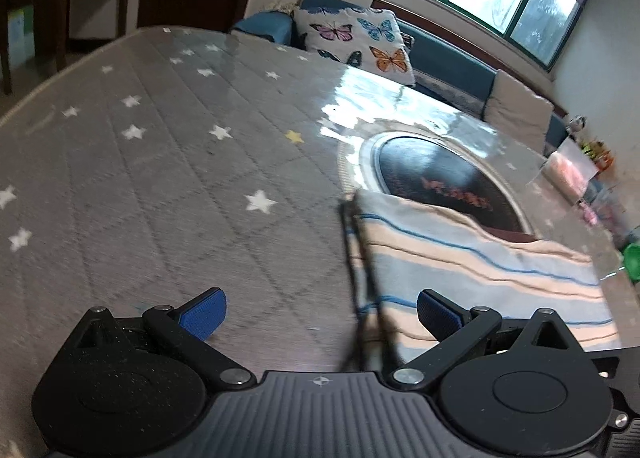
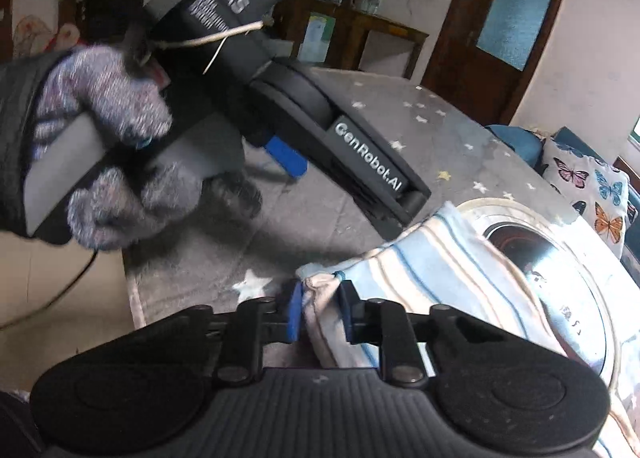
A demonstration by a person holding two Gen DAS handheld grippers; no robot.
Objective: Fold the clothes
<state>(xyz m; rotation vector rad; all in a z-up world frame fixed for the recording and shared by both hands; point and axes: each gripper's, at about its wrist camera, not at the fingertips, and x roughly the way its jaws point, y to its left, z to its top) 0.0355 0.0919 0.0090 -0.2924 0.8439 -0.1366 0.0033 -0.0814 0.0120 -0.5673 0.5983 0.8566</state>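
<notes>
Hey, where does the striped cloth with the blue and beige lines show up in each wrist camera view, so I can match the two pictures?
Left wrist view: the blue-and-beige striped cloth lies lower right, past the open left claw.
Right wrist view: it fills the lower centre and right, its corner pinched in the right claw.
Shared landmark: the white butterfly-print cushion, upper centre in the left view, far right in the right view.

- Striped cloth [image 1: 480,270] — lower right corner cut off behind the left gripper's [image 1: 320,316] housing; dark strap along its left edge smeared by blur.
- Round black inset [image 2: 560,278] in the table — partly covered by cloth, lettering unreadable.
- Gloved hand [image 2: 108,161] — cropped at the left edge.
- Clutter at far right, left wrist view — too small to identify.
</notes>
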